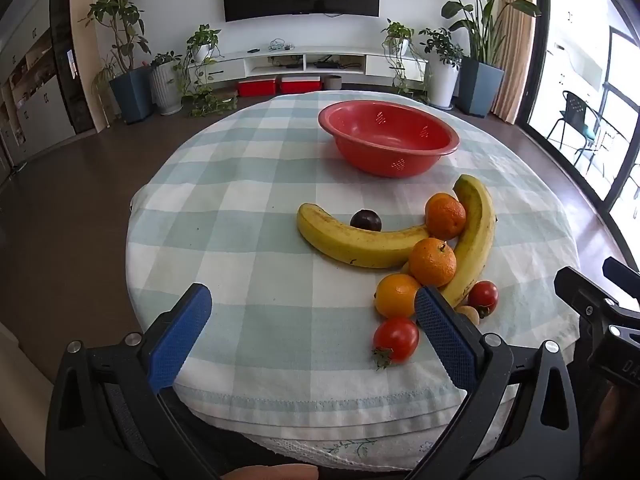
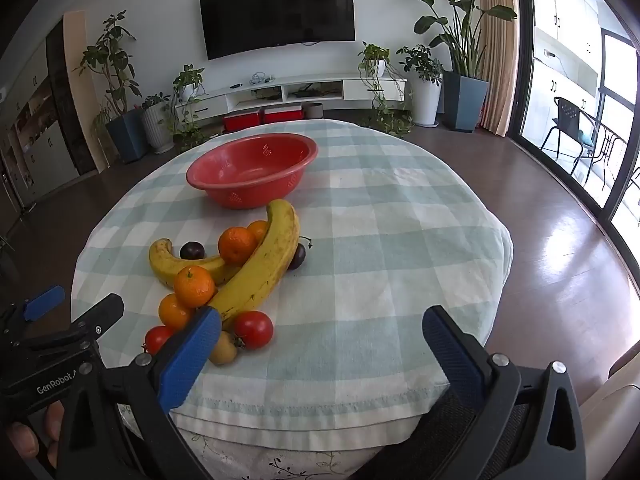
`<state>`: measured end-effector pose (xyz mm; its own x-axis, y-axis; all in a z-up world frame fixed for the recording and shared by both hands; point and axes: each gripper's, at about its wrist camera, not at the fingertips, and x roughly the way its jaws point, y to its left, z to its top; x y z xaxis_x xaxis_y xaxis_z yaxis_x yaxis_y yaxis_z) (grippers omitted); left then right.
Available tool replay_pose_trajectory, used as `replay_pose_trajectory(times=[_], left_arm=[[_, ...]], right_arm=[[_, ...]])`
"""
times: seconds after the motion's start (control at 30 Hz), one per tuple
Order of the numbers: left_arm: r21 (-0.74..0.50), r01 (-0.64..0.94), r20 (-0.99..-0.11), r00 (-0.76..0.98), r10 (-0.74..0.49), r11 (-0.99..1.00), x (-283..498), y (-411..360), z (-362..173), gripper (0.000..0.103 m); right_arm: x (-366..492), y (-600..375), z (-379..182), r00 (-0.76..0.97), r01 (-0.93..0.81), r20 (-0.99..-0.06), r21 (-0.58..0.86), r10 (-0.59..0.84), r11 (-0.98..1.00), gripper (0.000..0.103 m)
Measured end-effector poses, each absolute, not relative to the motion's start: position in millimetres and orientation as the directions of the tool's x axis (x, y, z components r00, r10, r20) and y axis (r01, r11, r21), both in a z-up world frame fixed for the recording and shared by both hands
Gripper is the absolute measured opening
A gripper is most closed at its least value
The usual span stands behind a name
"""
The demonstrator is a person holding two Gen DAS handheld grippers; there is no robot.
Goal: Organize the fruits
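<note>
Your left gripper (image 1: 312, 308) and right gripper (image 2: 322, 330): both spread wide, holding nothing, at the tabletop's near edge | fruits (image 1: 432, 262): all heaped near that edge | red bowl (image 1: 452, 140): toward the far edge, holding nothing | you have every piece left to sort.

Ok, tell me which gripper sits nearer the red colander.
Neither clearly. The red colander is far across the table from both. It lies ahead and right of the left gripper, ahead and left of the right gripper. Both are open over the near edge.
</note>
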<state>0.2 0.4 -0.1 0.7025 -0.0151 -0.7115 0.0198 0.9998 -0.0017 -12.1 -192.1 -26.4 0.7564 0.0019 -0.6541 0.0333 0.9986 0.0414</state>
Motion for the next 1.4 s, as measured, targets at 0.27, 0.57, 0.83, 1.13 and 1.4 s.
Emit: replay_pose_trajectory(times=[0.27,0.57,0.83,1.13,1.4], left_arm=[[0.001,0.020,-0.710,0.704,-0.013,1.000,0,0,0,0.103],[0.002,0.018,-0.711,0.703,-0.011,1.000,0,0,0,0.103],[0.005,0.015,-0.713,0.701,-0.007,1.000,-5,3,-8,0.103],[0.006,0.015,-0.716,0.698,-0.006,1.000,-5,5,-9,0.103],[0.005,0.014,-0.718,0.696,-0.006,1.000,-4,5,-9,0.103]], right_arm=[[-12,-192,-28,0.755,0.032,-0.656,0.039,0.002,0.999,0.103],[-11,-192,-31,0.752,0.034,-0.659,0.037,-0.002,0.999,0.103],[-12,-192,-44,0.746,0.035,-0.666,0.030,-0.006,0.999,0.103],[-11,-190,-38,0.729,0.039,-0.685,0.025,-0.011,0.999,0.103],[-10,-190,-41,0.719,0.038,-0.695,0.024,-0.011,0.999,0.103]])
